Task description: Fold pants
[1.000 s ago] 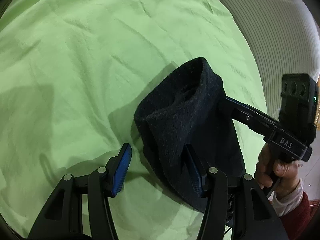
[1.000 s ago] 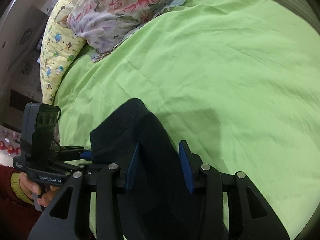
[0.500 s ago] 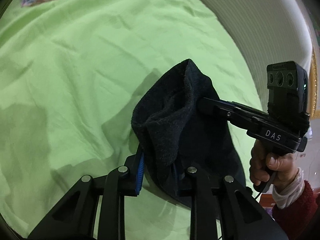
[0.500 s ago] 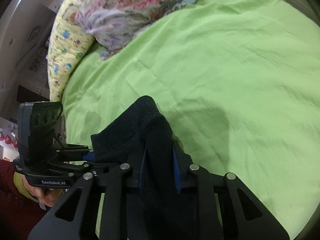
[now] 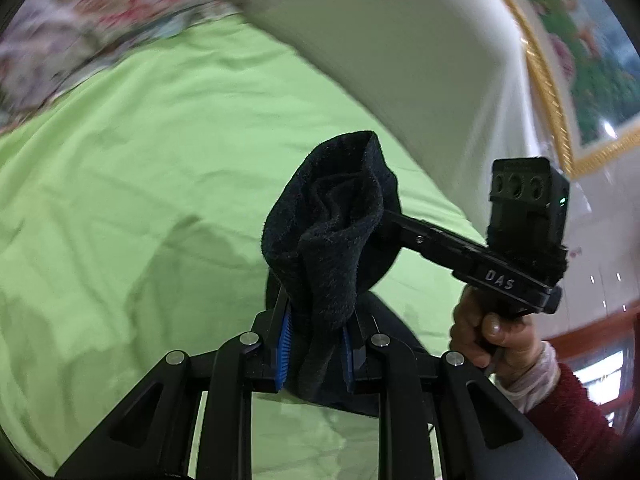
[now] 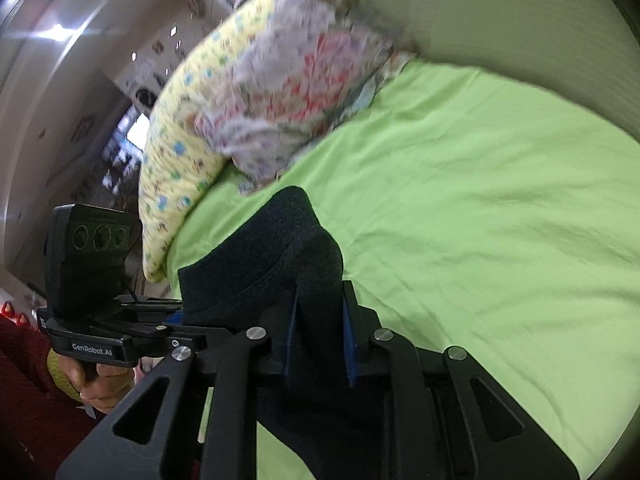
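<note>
Pants (image 5: 332, 232) of dark, fuzzy cloth are hanging bunched above the green sheet (image 5: 140, 168), with the left gripper (image 5: 316, 344) and the right gripper (image 6: 320, 336) each pinching a thick fold, jaws having just been closing on it. Left wrist view is showing a gold-framed picture (image 5: 560, 80) and the right hand (image 5: 492, 332); right wrist view is showing pillows (image 6: 240, 112) and the left hand (image 6: 100, 388). Lower cloth is disappearing behind the fingers, and the background is blurring.

Floral quilt (image 5: 92, 28): motion-blurred, cut by frame edge. Framed picture (image 5: 580, 52): cropped, subject unclear. Black pants (image 6: 280, 264): lower part hidden behind gripper arms. Wall decorations (image 6: 156, 72): too small to identify.
</note>
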### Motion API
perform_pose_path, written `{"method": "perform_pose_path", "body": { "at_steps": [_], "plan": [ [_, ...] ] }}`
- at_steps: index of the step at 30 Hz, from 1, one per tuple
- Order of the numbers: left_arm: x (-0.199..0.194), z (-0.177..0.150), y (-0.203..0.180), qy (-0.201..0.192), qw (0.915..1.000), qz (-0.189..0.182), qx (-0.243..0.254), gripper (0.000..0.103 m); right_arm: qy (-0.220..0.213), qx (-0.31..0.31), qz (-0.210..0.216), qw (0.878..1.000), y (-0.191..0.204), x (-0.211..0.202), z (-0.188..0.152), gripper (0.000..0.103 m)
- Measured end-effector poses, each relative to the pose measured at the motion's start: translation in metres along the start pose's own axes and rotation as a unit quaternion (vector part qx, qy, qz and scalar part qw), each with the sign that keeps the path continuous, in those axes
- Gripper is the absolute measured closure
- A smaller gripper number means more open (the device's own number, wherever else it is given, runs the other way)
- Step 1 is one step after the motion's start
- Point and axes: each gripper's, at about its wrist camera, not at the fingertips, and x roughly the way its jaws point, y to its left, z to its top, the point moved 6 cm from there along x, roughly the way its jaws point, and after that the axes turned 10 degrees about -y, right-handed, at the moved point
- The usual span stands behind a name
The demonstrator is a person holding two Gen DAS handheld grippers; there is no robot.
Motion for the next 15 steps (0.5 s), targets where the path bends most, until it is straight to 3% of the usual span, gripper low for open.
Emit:
{"method": "perform_pose_path", "body": {
  "at_steps": [8,15],
  "plan": [
    [-0.003,-0.021,-0.078,0.019,0.9958,-0.052,0.073,0.083,-0.083,0.031,-0.02,0.996,-0.005,-0.08,-0.019,0.083],
    [0.01,-0.059,-0.141,0.05,0.9861,-0.078,0.138,0.083,-0.139,0.068,-0.045,0.987,-0.021,-0.137,-0.052,0.084]
  ]
}}
